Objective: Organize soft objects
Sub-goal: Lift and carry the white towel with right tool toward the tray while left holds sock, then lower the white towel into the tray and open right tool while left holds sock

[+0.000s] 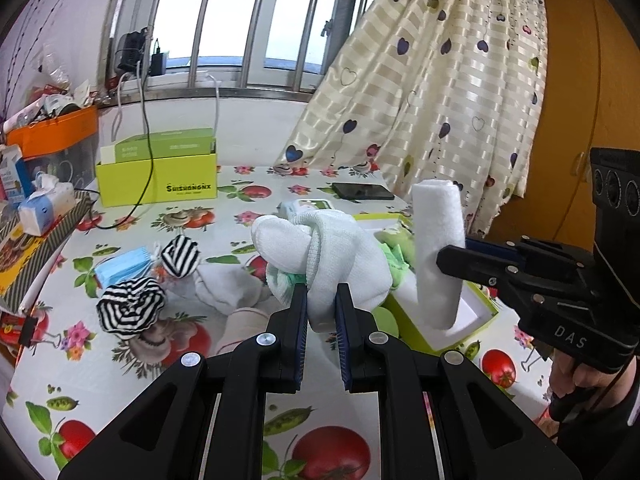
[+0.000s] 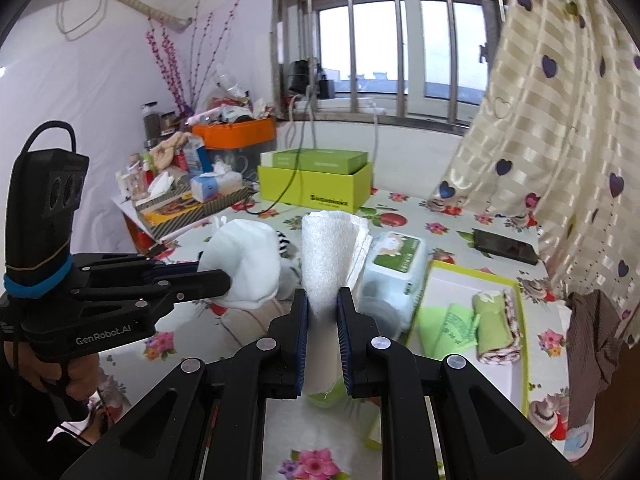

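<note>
The rolled white towel (image 2: 332, 256) stands nearly upright, pinched at its lower part by my right gripper (image 2: 323, 316), with the shallow green-rimmed box (image 2: 520, 304) lying below and to its right, two green rolls already inside. My left gripper (image 1: 322, 312), further from the box, is clamped on a bundled white sock (image 1: 340, 252). I judge the towel must tip flat, long axis alongside those rolls.
</note>
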Available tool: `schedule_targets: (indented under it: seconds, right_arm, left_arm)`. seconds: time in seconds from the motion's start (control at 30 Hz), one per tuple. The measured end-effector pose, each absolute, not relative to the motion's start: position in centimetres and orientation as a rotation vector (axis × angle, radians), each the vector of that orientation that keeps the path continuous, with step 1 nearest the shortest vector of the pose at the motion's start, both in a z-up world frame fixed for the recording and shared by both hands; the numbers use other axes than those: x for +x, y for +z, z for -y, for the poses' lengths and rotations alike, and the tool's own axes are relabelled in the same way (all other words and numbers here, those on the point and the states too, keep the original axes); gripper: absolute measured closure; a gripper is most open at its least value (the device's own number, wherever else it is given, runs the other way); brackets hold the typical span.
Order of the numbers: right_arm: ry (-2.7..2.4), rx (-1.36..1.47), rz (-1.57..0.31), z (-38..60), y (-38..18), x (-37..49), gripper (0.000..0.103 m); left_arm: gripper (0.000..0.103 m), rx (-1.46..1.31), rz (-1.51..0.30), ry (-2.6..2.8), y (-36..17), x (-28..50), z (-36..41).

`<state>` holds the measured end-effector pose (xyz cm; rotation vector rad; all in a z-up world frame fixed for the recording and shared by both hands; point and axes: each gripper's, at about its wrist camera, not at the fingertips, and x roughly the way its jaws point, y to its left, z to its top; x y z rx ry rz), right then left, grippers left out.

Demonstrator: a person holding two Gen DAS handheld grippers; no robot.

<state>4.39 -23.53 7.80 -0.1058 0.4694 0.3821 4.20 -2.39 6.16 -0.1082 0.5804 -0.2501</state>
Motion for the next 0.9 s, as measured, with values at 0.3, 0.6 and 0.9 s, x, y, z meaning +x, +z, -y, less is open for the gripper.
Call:
schedule_targets:
  seconds: [0.3,0.6,0.9]
  right_arm:
    - [0.306,-0.062,-0.471,27.3,7.6,4.2,0.09]
    - [0.263,-0.038,-0.482,29.9,7.0,4.4,0.09]
    - [0.189,0.0,-0.54,33.1,5.3,5.3,0.09]
  left_arm:
    - [0.089,-0.081,-0.575,-0.289,6.8,5.2,4.8]
    - [0.089,-0.054,-0.579,-0.334,7.1,6.3,7.3]
    - [0.089,-0.032,-0.594,-0.37,6.9,7.5,9.4]
